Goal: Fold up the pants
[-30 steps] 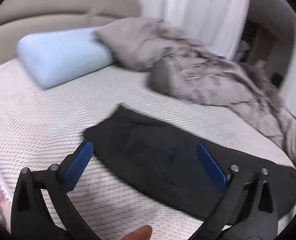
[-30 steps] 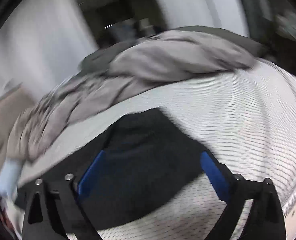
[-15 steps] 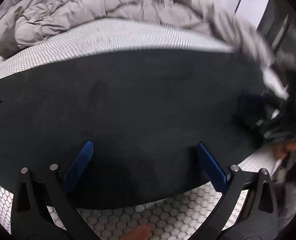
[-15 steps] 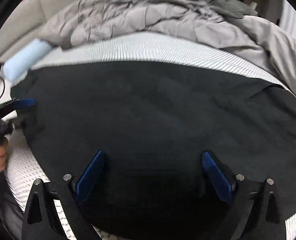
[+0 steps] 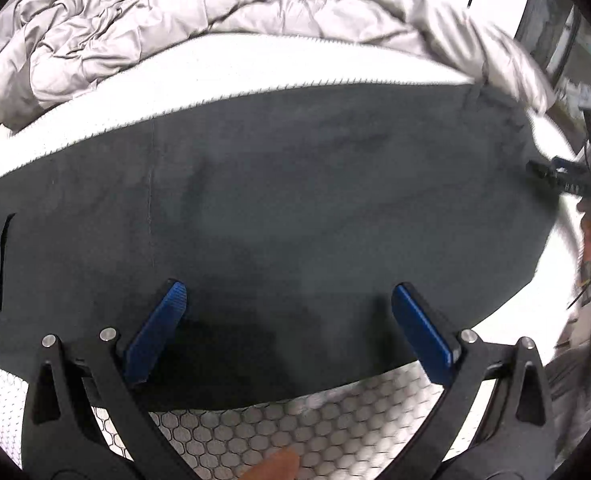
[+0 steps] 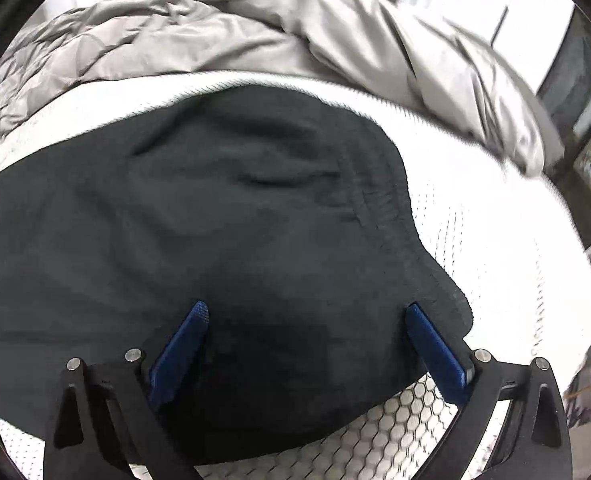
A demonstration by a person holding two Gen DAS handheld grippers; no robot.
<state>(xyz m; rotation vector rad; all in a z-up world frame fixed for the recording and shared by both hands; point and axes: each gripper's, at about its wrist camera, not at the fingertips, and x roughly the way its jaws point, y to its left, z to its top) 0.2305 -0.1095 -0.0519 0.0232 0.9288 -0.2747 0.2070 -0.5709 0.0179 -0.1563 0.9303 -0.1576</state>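
Dark pants [image 5: 295, 200] lie flat across a white mesh mattress [image 5: 295, 432]. My left gripper [image 5: 287, 300] is open, its blue pads low over the near edge of the pants, nothing held. In the right wrist view the pants [image 6: 215, 220] show a wrinkled end with a seamed edge on the right. My right gripper [image 6: 307, 320] is open over the near edge of that end, nothing held. The right gripper also shows at the far right of the left wrist view [image 5: 567, 178], at the pants' end.
A crumpled grey quilt [image 5: 175, 32] is heaped along the far side of the bed, also in the right wrist view [image 6: 255, 28]. The mattress edge [image 6: 535, 260] drops off to the right. Windows and dark frames stand beyond [image 6: 575, 60].
Both grippers have come down from a high view of the bed to just above the near edge of the pants. The right gripper has shifted toward the pants' right end.
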